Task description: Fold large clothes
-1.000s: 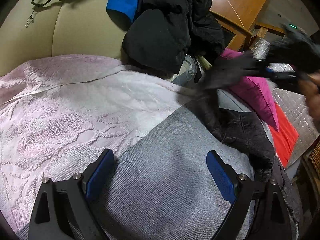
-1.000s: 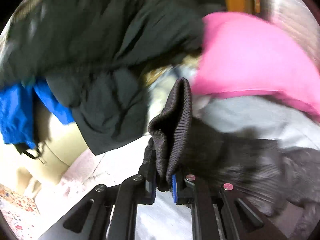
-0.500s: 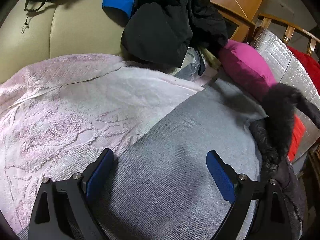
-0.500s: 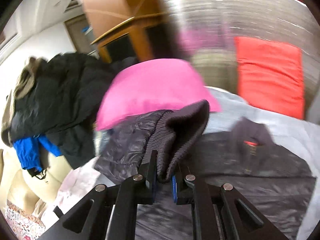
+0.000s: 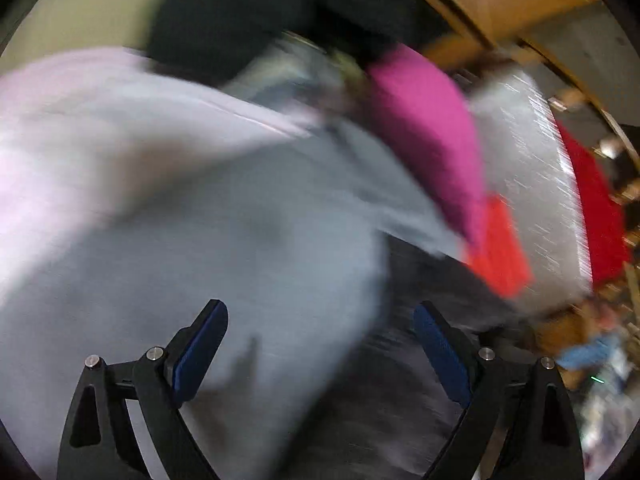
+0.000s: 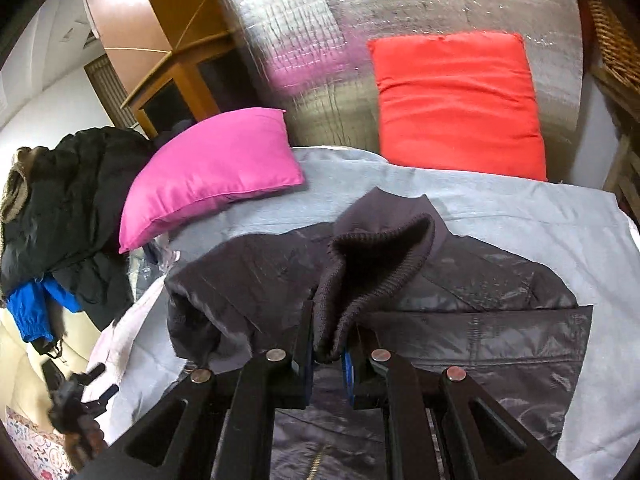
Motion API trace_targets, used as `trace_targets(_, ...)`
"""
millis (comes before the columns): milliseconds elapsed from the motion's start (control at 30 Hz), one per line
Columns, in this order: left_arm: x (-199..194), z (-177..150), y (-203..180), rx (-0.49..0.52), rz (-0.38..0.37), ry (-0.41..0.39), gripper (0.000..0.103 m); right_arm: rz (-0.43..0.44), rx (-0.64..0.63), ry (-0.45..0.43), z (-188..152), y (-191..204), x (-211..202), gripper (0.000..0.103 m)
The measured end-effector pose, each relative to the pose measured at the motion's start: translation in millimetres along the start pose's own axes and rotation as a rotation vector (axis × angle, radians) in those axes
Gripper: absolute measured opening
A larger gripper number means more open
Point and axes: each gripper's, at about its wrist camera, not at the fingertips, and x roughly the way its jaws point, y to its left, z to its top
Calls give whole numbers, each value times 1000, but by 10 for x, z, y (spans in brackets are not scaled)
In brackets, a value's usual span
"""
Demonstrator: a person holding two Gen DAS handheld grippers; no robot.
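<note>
Jacket (image 6: 460,312), dark and quilted, lies spread on the grey sheet (image 6: 520,216) below the red cushion (image 6: 456,100). Right gripper (image 6: 328,354) pinches its ribbed cuff (image 6: 380,256); left gripper (image 5: 320,344) is empty, jaws apart. That shallow pinch could slip, dropping the sleeve crooked.

Black hand-held gripper (image 6: 328,354) frames, silver screws, blue pads (image 5: 200,350) inside the fingers.

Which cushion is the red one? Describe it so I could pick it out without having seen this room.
Look at the silver quilted backrest behind the grey sheet. The red cushion leans upright against it, right of the pink cushion. It is square and orange-red; the pink one lies slanted lower down, beside the dark clothes pile.
</note>
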Motion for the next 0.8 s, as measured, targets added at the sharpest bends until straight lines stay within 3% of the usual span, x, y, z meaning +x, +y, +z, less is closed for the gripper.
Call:
trace_targets(100,340,-131,-423,-28,-139,105,94,5,-2,-13,15,-67,-14,12)
trace_targets(167,594,-224,-588,-92,-190,153,94,2,-16,-30,57,-84,-72,12)
trace_targets(333,1163,-428,-684,-259,-208,235,94,-8,-49,-51,132,-146,-200,12)
trace_targets(433,1310,-463,-623,-355,-226,257,94,-4,-66,-66,173,-128,-273,12)
trace_targets(633,1373,-431,-740,-362,-246,237,92,19,-103,-113,295,-12,-463,12)
trace_targets(667,1392,-395,-751,-357,-252,234,87,22,-115,-121,316,22,-509,12)
trace_targets(733,1454,-356,-783,-334,-235,239,51,21,-143,-137,343,76,-604,12)
trace_targets(767,1496,-341,-793,-321,-221,249,20,17,-155,-147,350,91,-652,12)
trace_targets(800,1523,-337,-796,-298,-211,262,16,11,-165,-165,350,91,-719,12)
